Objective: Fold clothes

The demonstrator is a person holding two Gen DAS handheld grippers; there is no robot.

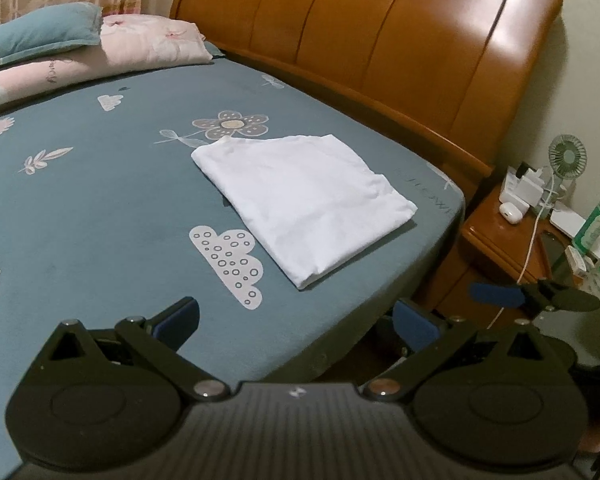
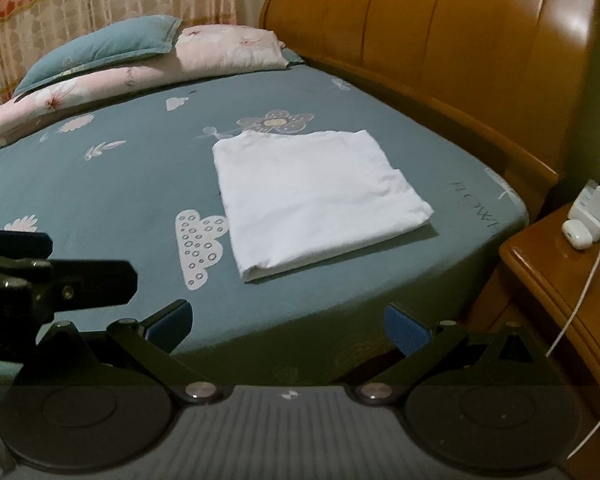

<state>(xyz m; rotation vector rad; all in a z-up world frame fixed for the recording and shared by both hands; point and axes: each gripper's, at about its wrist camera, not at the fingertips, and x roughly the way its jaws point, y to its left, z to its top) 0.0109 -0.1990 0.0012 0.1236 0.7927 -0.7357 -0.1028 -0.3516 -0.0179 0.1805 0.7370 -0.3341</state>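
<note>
White garment [image 1: 304,212] lies folded into a neat rectangle on the bed [image 1: 100,200], twelve o'clock of both grippers; left gripper [image 1: 296,320] and right gripper [image 2: 288,322] gape empty — folding looks finished.

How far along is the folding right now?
Done: the white garment lies folded into a compact rectangle on the blue bedsheet. In hand: nothing; the left tongs and right tongs are open, empty, short of it. Left: no other unfolded clothes show.
</note>
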